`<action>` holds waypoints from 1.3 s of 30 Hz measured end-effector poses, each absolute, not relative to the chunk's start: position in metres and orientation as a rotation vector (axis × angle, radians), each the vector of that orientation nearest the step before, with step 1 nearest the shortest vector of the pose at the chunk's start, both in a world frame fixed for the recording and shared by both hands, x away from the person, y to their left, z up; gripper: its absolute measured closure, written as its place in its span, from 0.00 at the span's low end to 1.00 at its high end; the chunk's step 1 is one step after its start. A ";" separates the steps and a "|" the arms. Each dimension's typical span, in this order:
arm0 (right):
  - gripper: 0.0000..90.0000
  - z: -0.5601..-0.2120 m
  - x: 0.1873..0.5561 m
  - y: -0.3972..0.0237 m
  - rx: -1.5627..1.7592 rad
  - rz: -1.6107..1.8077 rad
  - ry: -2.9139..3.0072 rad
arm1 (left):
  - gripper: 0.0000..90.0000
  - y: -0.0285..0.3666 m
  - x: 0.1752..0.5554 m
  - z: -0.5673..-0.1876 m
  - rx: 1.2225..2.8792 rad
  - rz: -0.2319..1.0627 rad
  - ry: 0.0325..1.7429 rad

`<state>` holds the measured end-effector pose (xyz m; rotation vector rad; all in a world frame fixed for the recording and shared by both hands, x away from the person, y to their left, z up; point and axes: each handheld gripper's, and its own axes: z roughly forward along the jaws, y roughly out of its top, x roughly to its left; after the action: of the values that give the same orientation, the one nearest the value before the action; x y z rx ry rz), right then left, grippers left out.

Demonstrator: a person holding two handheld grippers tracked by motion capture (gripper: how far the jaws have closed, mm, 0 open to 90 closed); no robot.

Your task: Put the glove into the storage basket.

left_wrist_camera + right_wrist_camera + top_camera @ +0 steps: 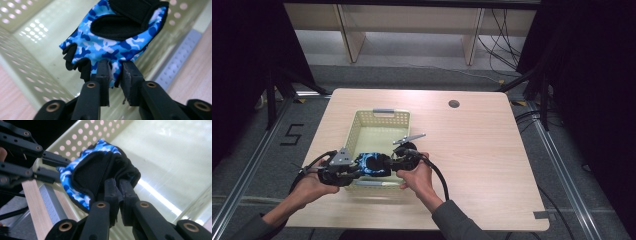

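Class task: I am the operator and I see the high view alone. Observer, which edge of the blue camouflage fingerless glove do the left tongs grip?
Observer: The left tongs pinch the blue camouflage fingerless glove at its finger-end edge, beside the short black finger stubs.
Operator: And the right tongs?
Observer: The right tongs clamp its black cuff end.
Operator: Does it touch the pale perforated plastic basket?
Observer: No, it hangs above the basket floor.

Left tool [357, 171], right tool [393, 165] jaws clamped, facing

black tape numeral "5" [292, 135], on the floor [252, 165]
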<state>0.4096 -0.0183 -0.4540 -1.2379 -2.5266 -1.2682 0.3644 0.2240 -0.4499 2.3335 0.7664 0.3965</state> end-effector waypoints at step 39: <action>0.63 -0.430 0.406 -0.019 -1.268 -1.154 -2.720 | 0.51 0.227 0.361 -0.410 2.198 0.441 0.785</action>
<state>0.4063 -0.0194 -0.4296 -1.2679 -2.7204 -1.1544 0.3611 0.2269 -0.4101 2.1984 0.7851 0.4406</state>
